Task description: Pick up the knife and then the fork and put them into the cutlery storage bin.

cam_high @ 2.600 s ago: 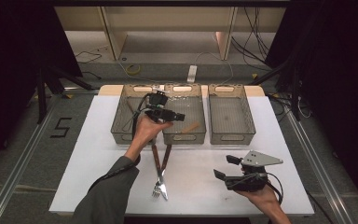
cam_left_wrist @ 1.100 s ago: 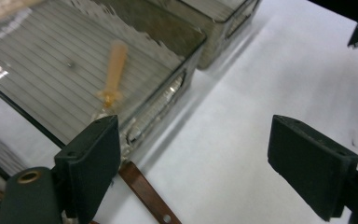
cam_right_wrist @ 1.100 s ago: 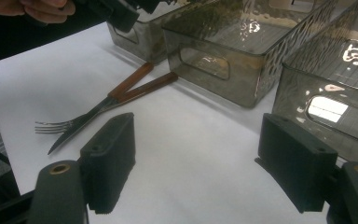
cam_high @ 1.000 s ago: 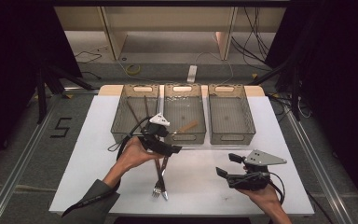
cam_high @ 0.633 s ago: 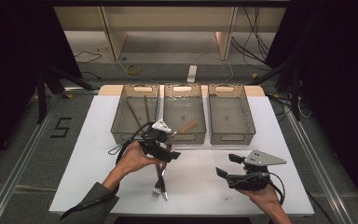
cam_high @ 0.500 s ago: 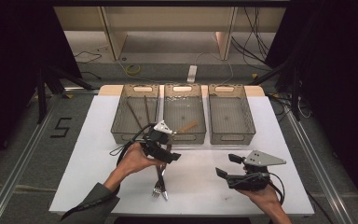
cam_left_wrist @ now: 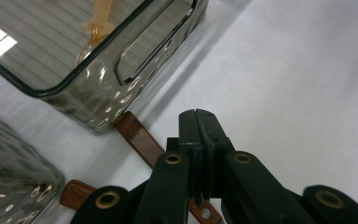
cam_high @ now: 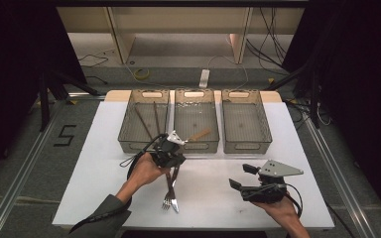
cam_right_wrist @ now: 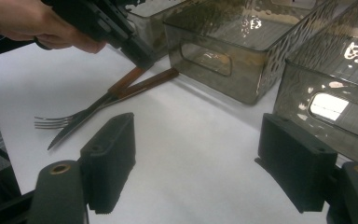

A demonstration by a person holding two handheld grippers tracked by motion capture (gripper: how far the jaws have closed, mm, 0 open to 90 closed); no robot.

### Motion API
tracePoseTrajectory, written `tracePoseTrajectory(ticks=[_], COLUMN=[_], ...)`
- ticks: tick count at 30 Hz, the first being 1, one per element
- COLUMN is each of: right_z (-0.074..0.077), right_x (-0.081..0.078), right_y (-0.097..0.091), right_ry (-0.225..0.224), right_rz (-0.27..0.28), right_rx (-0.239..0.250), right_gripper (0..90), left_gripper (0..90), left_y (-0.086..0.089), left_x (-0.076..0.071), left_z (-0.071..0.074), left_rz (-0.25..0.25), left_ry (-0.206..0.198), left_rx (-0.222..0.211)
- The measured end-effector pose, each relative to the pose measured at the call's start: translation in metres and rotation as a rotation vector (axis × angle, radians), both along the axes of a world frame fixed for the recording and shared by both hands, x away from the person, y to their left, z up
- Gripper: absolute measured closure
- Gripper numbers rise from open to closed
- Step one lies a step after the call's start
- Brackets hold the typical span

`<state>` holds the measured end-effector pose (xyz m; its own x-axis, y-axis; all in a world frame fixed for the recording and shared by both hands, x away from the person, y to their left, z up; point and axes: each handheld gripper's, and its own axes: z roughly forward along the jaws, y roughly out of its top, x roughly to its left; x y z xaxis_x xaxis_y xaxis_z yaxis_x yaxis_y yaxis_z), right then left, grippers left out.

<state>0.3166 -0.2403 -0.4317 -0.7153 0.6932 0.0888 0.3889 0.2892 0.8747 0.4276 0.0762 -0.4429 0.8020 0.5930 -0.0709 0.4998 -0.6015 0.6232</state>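
A fork (cam_high: 166, 202) and a knife (cam_high: 175, 204) with brown wooden handles lie crossed on the white table (cam_high: 99, 163), handles toward the bins. My left gripper (cam_high: 173, 159) points down at the handle ends. Its jaws have just been closing, and in the left gripper view (cam_left_wrist: 198, 122) they meet pad to pad. One handle (cam_left_wrist: 139, 139) runs beneath them and I see nothing between the pads. The right gripper view shows that gripper (cam_right_wrist: 139, 55) touching a handle (cam_right_wrist: 123, 83). My right gripper (cam_high: 243, 176) rests open at the front right, its jaws (cam_right_wrist: 200, 158) wide apart around bare table.
Three smoky clear bins stand in a row at the back. The left bin (cam_high: 144, 144) holds thin dark sticks (cam_high: 155, 116). The middle bin (cam_high: 196, 145) holds a wooden spoon (cam_high: 198, 135). The right bin (cam_high: 246, 145) stands just ahead of the right gripper.
The left hand has come back from over the bins and sunk onto the cutlery handles. The right hand has stayed in place.
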Motion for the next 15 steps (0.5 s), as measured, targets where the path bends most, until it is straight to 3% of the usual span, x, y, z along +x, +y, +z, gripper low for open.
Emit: tracePoseTrajectory(ticks=[3, 12, 15], right_z=[0.000, 0.001, 0.001], right_x=[0.000, -0.001, -0.001], right_y=[0.000, 0.001, 0.001], right_ry=[0.005, 0.000, -0.002], right_rz=[-0.004, -0.001, 0.001], right_rx=[-0.001, -0.008, -0.008], right_gripper=[28.0, 28.1, 28.1], left_gripper=[88.7, 88.7, 88.7], left_y=[0.001, -0.009, -0.008], left_x=[0.001, 0.001, 0.003], left_z=[-0.005, -0.023, -0.027], left_rz=[0.006, -0.009, 0.003], left_ry=[0.018, 0.042, 0.056], left_rx=[-0.027, 0.039, 0.036])
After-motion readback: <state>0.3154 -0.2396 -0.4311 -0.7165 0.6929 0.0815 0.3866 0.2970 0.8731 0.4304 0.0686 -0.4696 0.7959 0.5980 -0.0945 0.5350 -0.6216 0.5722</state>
